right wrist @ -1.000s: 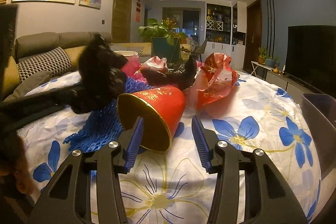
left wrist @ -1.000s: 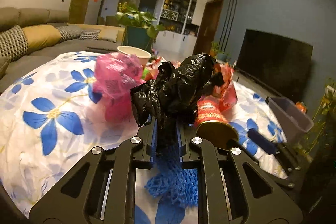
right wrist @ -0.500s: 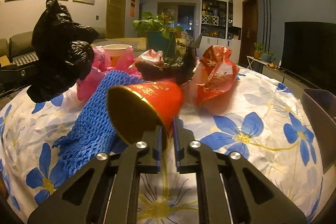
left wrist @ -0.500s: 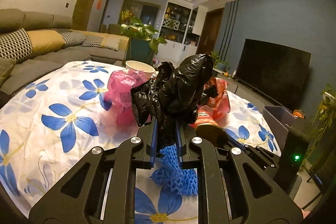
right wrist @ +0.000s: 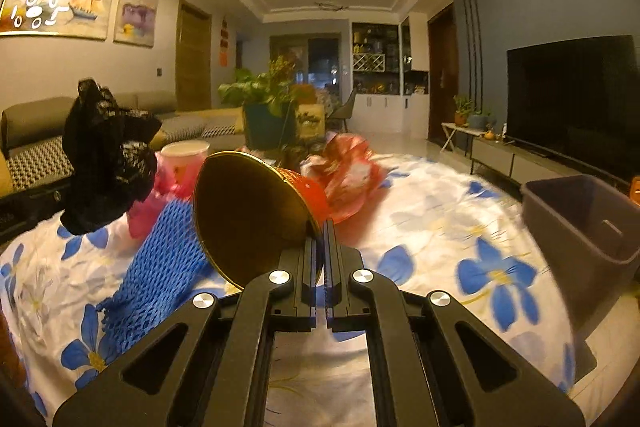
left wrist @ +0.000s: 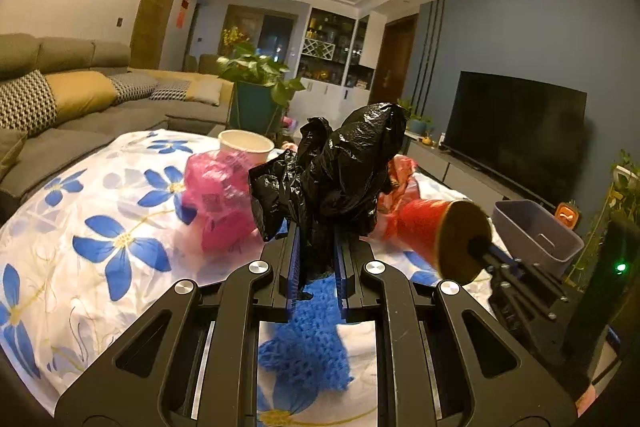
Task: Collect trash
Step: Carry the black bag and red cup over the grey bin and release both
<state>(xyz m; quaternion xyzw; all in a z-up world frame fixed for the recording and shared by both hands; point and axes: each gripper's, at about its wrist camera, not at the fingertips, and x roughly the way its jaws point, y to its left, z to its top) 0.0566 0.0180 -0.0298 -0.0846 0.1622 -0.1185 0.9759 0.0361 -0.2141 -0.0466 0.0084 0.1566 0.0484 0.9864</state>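
Both hands are loaded — the left gripper [left wrist: 316,259] clamps the black bag [left wrist: 340,167], the right gripper [right wrist: 322,259] pinches the red cup [right wrist: 256,215]. Nothing shows in the gray bin [right wrist: 580,219]; the blue net [right wrist: 160,267], pink bag [left wrist: 220,195] and paper cup [left wrist: 246,145] remain mid-table.

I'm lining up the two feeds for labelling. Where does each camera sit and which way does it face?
Left wrist: sits behind the left gripper, facing across the floral table toward the TV; its jaws pinch a black bag.
Right wrist: sits behind the right gripper, facing the same way; its jaws clamp the rim of a red cup.
Shared: black bag, red cup, blue net, grey bin.
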